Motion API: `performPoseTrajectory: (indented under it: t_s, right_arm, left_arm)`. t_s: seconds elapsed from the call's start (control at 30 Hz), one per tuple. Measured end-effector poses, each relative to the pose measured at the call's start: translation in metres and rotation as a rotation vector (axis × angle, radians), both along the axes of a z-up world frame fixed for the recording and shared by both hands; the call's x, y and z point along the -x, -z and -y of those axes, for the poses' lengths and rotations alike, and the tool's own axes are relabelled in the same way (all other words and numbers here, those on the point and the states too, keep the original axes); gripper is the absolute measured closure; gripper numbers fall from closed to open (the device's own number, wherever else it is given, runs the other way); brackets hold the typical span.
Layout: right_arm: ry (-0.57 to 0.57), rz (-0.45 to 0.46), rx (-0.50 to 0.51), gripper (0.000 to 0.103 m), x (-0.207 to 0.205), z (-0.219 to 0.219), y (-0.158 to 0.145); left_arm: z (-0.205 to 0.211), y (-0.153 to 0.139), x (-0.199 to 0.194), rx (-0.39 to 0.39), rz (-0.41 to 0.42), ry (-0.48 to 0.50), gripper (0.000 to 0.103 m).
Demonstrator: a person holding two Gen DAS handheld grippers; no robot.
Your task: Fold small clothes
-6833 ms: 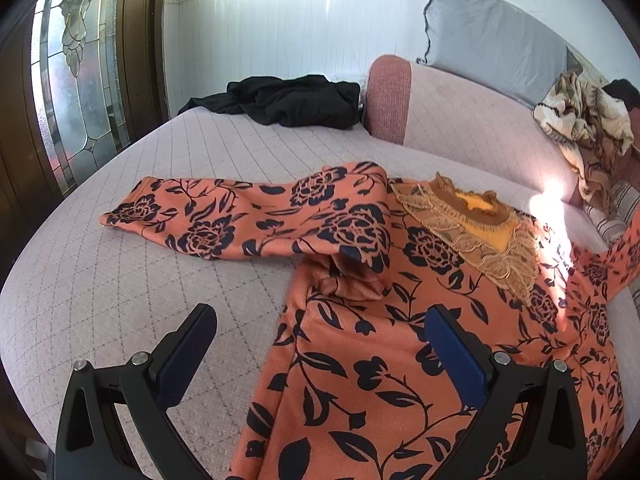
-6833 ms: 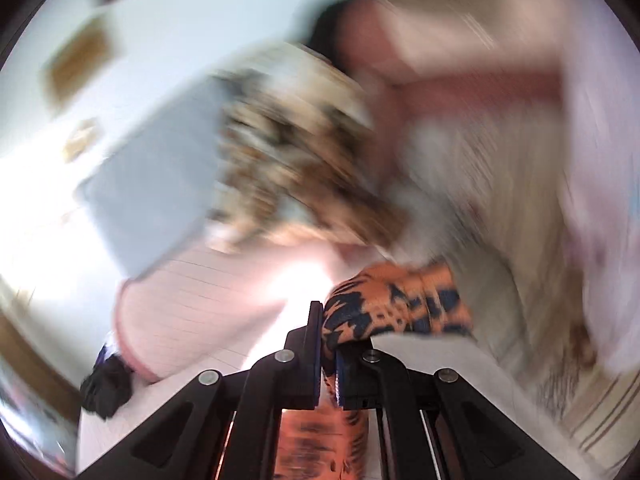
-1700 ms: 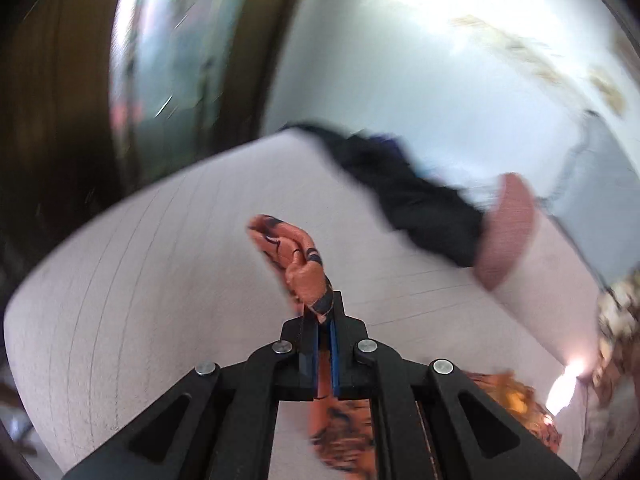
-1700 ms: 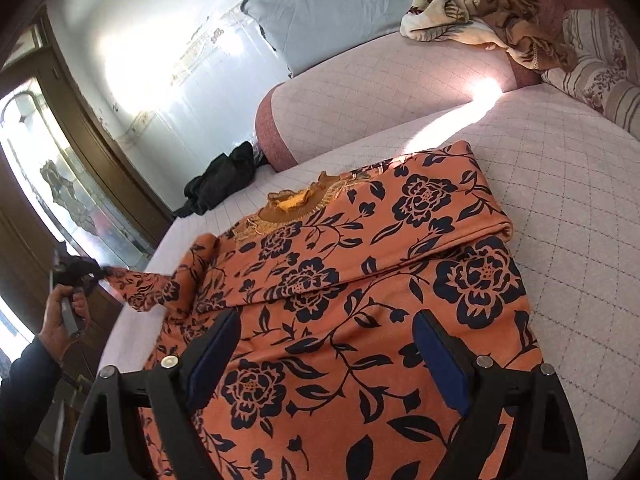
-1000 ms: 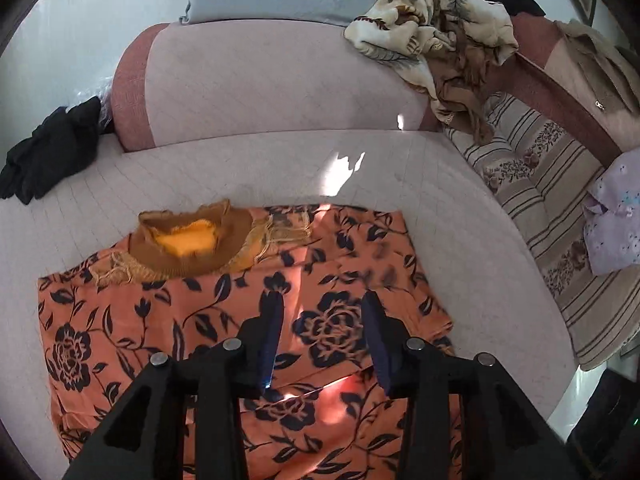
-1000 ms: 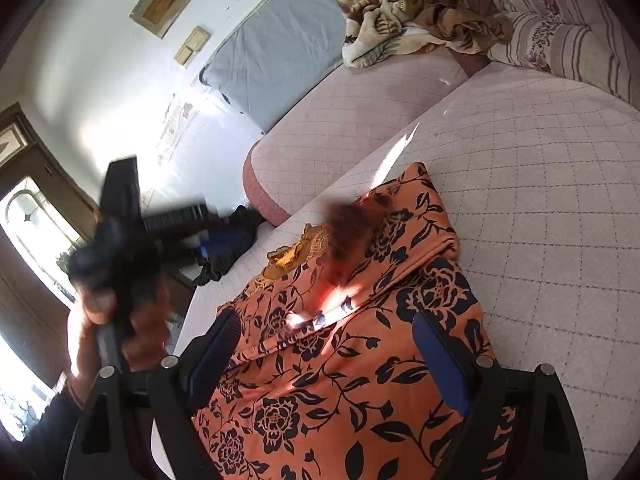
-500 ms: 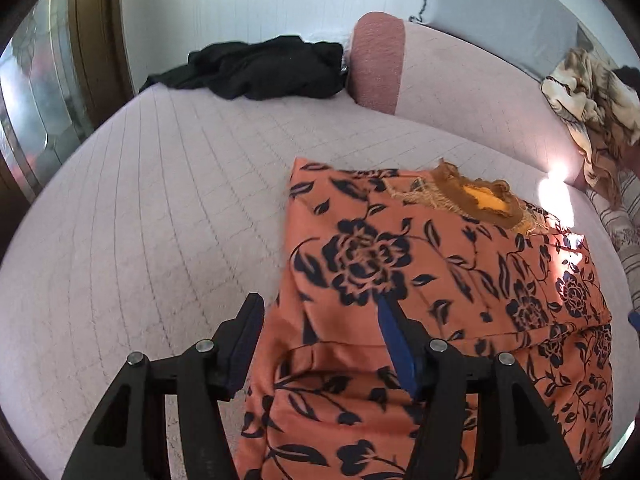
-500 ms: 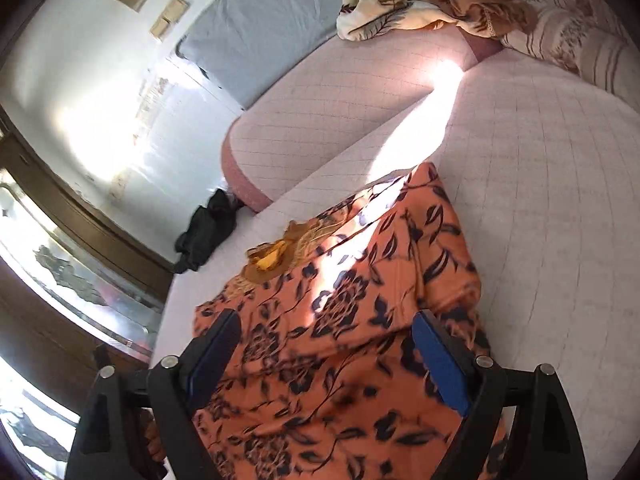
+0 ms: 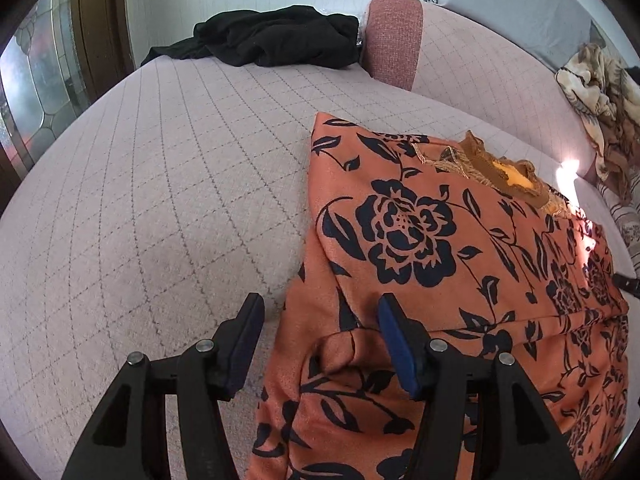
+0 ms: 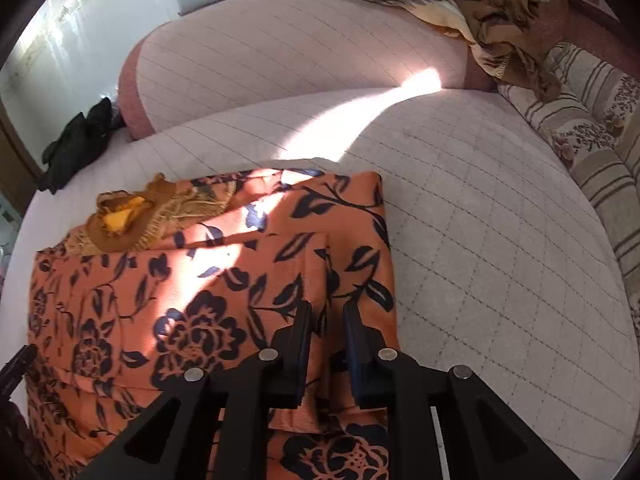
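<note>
Hovering low over the folded floral top [image 9: 420, 240], the left tool [image 9: 320, 344] gapes wide, the right tool [image 10: 327, 332] narrowly open.

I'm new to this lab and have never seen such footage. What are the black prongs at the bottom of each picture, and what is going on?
They are handheld grippers, one per hand, each carrying a wide-angle camera looking along its two fingers. The left gripper is open over the left edge of an orange floral top, holding nothing. The right gripper has its fingers nearly together over the right edge; whether they pinch cloth is unclear. The top lies on a quilted pink bed with both sleeves folded in. A black garment lies farther back.
</note>
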State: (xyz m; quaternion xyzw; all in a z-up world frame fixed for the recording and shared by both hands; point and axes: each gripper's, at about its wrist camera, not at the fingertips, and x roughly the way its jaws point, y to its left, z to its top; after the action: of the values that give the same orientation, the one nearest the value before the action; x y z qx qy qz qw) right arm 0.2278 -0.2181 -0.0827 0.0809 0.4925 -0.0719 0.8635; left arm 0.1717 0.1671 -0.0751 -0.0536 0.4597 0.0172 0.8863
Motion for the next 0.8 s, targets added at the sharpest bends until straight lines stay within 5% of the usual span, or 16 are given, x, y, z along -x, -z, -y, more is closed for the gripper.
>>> performPoseTrajectory:
  t_s: [0.03,0.17,0.2,0.23,0.3,0.37,0.43,0.53,0.63,0.8]
  right_arm:
    - [0.005,-0.041,-0.021,0.084,-0.002,0.004,0.008]
    - [0.024,0.104,-0.111,0.082,0.024,0.014,-0.023]
    - [0.011,0.149,-0.141,0.072,0.033,0.013,-0.034]
    - [-0.005,0.18,-0.171,0.036,0.039,0.01,-0.04]
    - [-0.066,0.192,-0.225,0.0,0.044,-0.002,-0.039]
    - [-0.139,0.102,-0.252,0.0,0.037,-0.017,-0.015]
    - [-0.091,-0.039,-0.257,0.004,0.032,-0.014,0.02]
    - [0.011,0.084,-0.371,0.01,0.057,0.007,0.006]
    - [-0.026,0.167,-0.378,0.009,0.094,0.007,-0.024]
    - [-0.105,0.097,-0.377,0.009,0.166,0.021,-0.033]
  left_arm:
    - [0.0,0.0,0.001,-0.005,0.001,0.002,0.043]
    - [0.0,-0.003,0.002,0.0,0.012,0.0,0.043]
    - [-0.001,-0.004,0.004,-0.006,0.019,-0.004,0.043]
    - [-0.002,-0.007,0.009,-0.012,0.026,-0.006,0.043]
    - [-0.003,-0.012,0.018,-0.026,0.021,-0.009,0.043]
    - [-0.003,-0.02,0.031,-0.036,0.01,-0.008,0.043]
    - [-0.005,-0.03,0.053,-0.043,0.006,-0.001,0.043]
    - [-0.015,-0.044,0.096,-0.035,0.021,-0.018,0.036]
    - [-0.023,-0.048,0.131,-0.029,0.01,-0.038,0.035]
    - [-0.031,-0.035,0.183,0.003,-0.073,-0.046,0.034]
